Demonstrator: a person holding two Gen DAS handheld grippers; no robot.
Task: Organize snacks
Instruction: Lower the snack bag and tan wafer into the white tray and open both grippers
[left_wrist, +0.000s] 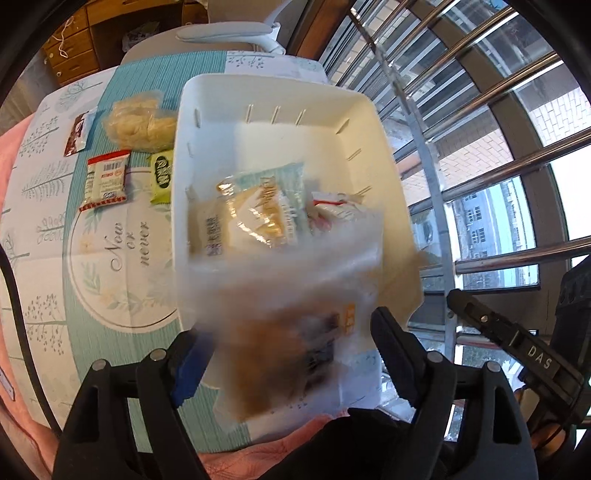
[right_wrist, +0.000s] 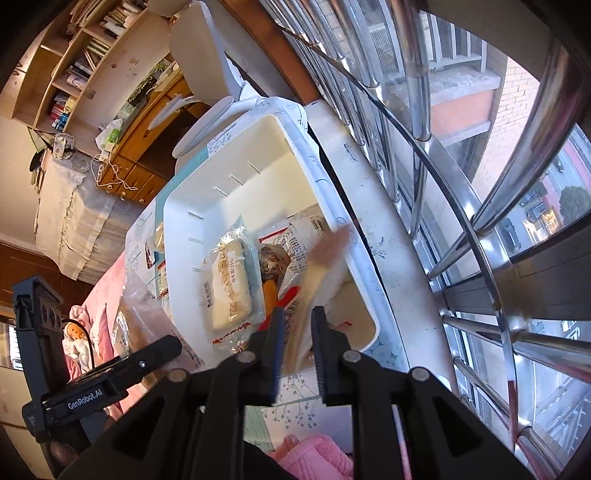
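Here the left claw (left_wrist: 291, 339) stands spread wide, a blurred clear snack bag (left_wrist: 295, 332) between its fingers; whether the pads press it I cannot tell. Just ahead of that claw sits the white bin (left_wrist: 266, 96) on the bench (left_wrist: 110, 295), with a wrapped bread (left_wrist: 255, 214) lying inside. To the claw's far left, outside the bin, lie a red-and-white packet (left_wrist: 105, 181), a green packet (left_wrist: 162, 177), a pale crinkled bag (left_wrist: 138, 122) and a dark red sachet (left_wrist: 77, 134). The right claw (right_wrist: 297, 321) is narrowly parted, a blurred pale packet (right_wrist: 321, 273) between its fingers over the bin's near corner; contact is unclear.
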